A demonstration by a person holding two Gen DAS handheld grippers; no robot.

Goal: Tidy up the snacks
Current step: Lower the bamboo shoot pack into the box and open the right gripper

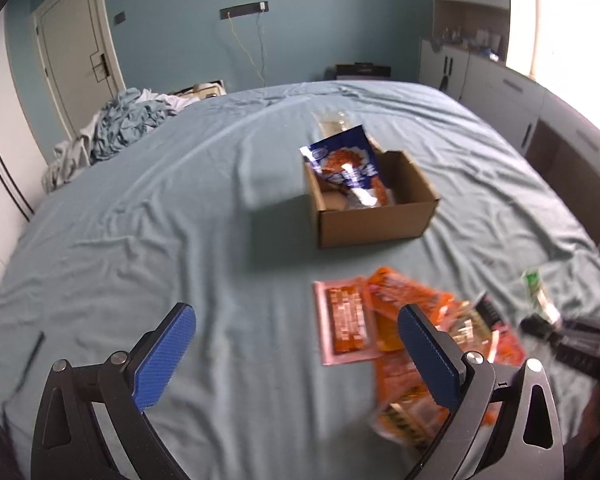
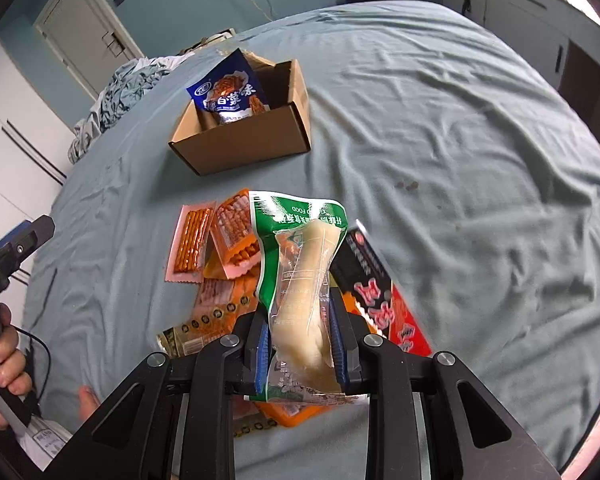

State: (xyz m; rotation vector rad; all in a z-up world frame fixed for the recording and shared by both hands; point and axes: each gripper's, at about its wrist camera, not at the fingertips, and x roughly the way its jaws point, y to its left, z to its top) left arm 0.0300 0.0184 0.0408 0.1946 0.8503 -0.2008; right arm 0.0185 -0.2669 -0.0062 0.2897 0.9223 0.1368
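Observation:
An open cardboard box stands on the bed with a blue snack bag sticking up out of it. A pile of orange and pink snack packs lies on the sheet in front of the box. My left gripper is open and empty, above the sheet just left of the pile. My right gripper is shut on a green and clear snack pack, held above the pile; it also shows in the left wrist view. A black and red pack lies under it.
The bed is covered with a wrinkled blue sheet. A heap of clothes lies at its far left corner. A door and cabinets stand behind. The person's hand holds the left gripper's handle at the left edge.

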